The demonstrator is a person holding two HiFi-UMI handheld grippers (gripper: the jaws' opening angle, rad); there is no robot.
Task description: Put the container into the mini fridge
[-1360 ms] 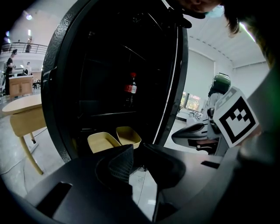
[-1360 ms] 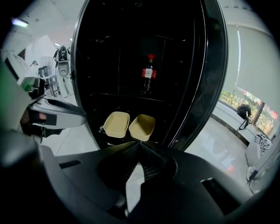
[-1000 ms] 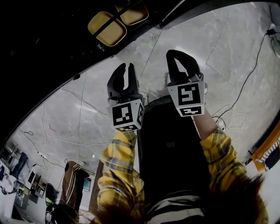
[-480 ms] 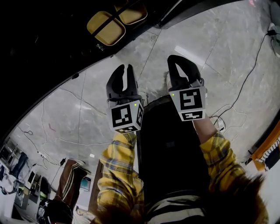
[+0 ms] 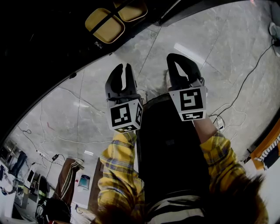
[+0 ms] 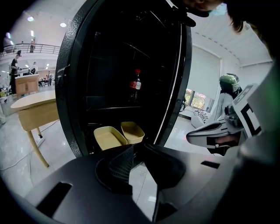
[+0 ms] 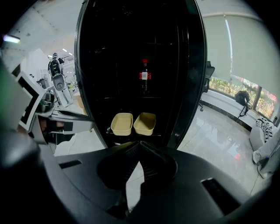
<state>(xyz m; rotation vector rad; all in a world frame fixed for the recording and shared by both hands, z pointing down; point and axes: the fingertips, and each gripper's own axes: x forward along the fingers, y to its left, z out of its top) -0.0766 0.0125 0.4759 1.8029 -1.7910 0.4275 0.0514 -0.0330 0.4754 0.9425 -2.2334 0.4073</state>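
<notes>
Two tan containers sit side by side on the bottom shelf of the open black mini fridge. They also show in the left gripper view and the right gripper view. A cola bottle stands on the shelf above them. My left gripper and right gripper hover over the floor in front of the fridge, pointing at it. Both are shut with nothing held. Each stays well short of the containers.
Black cables trail over the grey marble floor at right. An orange object lies at the right edge. A wooden table stands left of the fridge, and a white machine to its right. People stand far back.
Both grippers hold almost the same place, the left one creeping slightly toward the fridge. Neither jaw pair has opened. The containers have not moved.
</notes>
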